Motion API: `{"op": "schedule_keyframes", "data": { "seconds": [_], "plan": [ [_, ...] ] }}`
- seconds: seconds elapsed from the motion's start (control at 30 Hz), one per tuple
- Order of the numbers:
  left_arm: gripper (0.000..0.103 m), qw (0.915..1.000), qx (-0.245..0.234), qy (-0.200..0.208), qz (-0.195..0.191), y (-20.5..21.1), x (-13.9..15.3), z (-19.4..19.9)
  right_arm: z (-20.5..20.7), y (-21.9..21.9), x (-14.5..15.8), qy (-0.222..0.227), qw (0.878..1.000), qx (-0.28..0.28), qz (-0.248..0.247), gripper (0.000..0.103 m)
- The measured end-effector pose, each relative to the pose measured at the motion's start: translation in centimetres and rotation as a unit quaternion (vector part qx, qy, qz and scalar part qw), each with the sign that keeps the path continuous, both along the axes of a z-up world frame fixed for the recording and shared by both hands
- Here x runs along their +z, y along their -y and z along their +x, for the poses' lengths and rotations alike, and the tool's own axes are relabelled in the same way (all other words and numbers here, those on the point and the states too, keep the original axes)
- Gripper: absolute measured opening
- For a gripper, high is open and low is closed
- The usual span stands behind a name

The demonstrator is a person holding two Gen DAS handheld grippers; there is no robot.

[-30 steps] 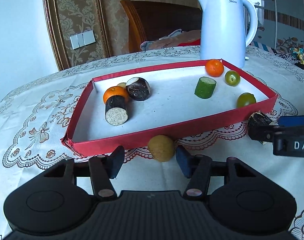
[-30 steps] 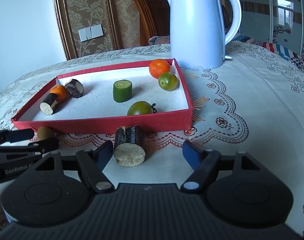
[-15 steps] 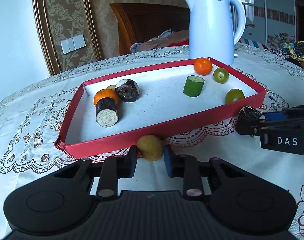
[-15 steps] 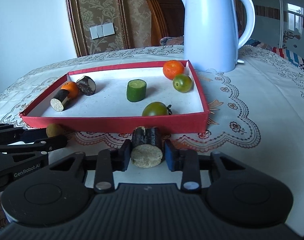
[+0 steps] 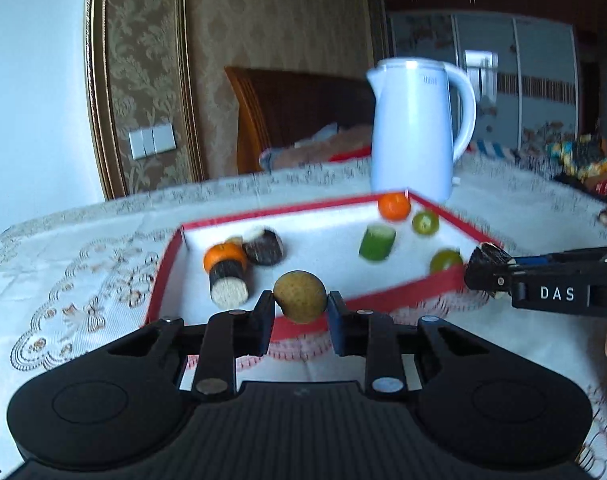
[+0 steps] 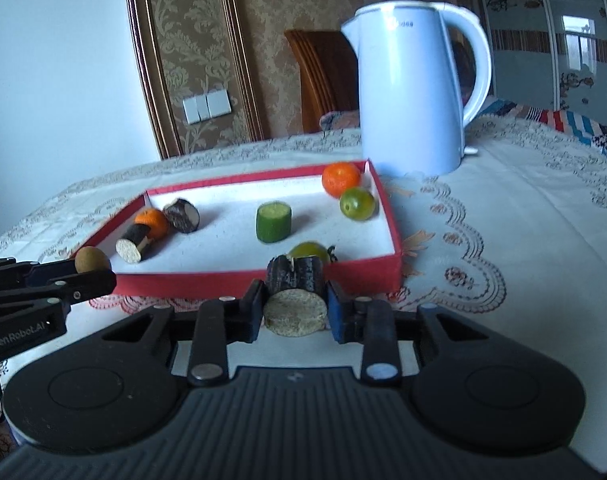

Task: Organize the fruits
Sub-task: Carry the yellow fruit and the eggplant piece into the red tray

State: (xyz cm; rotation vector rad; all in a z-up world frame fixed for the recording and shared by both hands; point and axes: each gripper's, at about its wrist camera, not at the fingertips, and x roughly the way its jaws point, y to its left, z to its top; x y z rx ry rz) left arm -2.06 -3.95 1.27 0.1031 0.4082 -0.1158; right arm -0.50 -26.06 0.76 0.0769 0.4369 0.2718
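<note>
My left gripper (image 5: 299, 312) is shut on a small brown round fruit (image 5: 300, 296) and holds it lifted at the near edge of the red tray (image 5: 383, 300). My right gripper (image 6: 294, 312) is shut on a dark-skinned cane piece (image 6: 295, 298), lifted before the tray's front wall (image 6: 223, 284). The held brown fruit also shows in the right wrist view (image 6: 91, 260). In the tray lie two oranges (image 6: 340, 178), a green cylinder piece (image 6: 273, 222), two green round fruits (image 6: 357, 203) and two dark cane pieces (image 6: 134, 242).
A white kettle (image 6: 415, 92) stands just behind the tray's far right corner. The table has a lace-patterned cloth (image 6: 503, 240). A wooden chair (image 6: 323, 76) stands behind the table.
Both grippers closed on their pieces about half a second ago and have since lifted them off the cloth toward the tray.
</note>
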Motion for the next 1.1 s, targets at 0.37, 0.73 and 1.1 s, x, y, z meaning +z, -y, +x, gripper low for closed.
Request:
{"op": "schedule_keyframes", "data": {
  "seconds": [0.37,0.73,1.1],
  "plan": [
    [0.027,0.9985,0.037,-0.039,0.0,-0.8,0.1,5.1,5.0,-4.2,2.4,-0.006,0.998,0.034,-0.051,0.031],
    [0.027,0.9945,0.06,-0.085,-0.013,-1.8,-1.4,9.1,8.4,-6.8,0.1,-0.047,0.994,0.02,-0.099,0.031],
    [0.027,0.9913,0.089,-0.097,-0.001,-1.9,-2.5,11.4,11.7,-7.3,-0.6,-0.052,0.992,-0.022,-0.11,0.031]
  ]
}}
